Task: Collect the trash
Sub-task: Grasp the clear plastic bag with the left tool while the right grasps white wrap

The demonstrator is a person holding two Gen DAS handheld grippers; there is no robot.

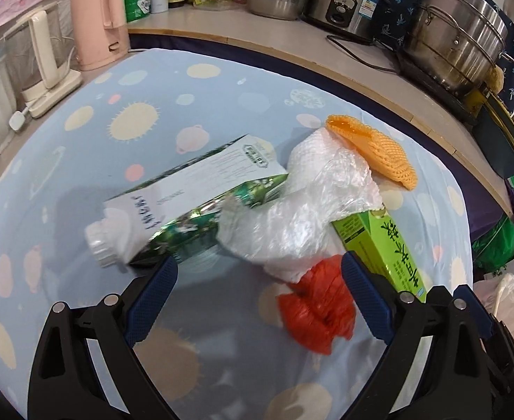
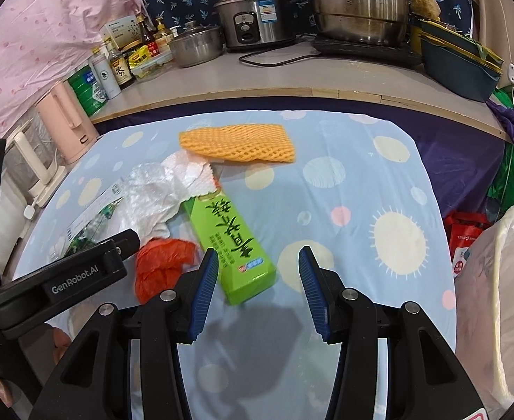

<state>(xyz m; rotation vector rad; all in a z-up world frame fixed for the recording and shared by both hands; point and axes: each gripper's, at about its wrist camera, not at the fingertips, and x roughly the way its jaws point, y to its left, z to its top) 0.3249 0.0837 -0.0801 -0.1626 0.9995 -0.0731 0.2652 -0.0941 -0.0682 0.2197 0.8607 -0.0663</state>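
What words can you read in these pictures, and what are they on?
"GenRobot.AI": on the left gripper, in the right wrist view.
Large Chinese characters on the green box: too blurred to read.
Print on the milk carton: blurred.
Labels on the sauce bottles and rice cooker: too small.
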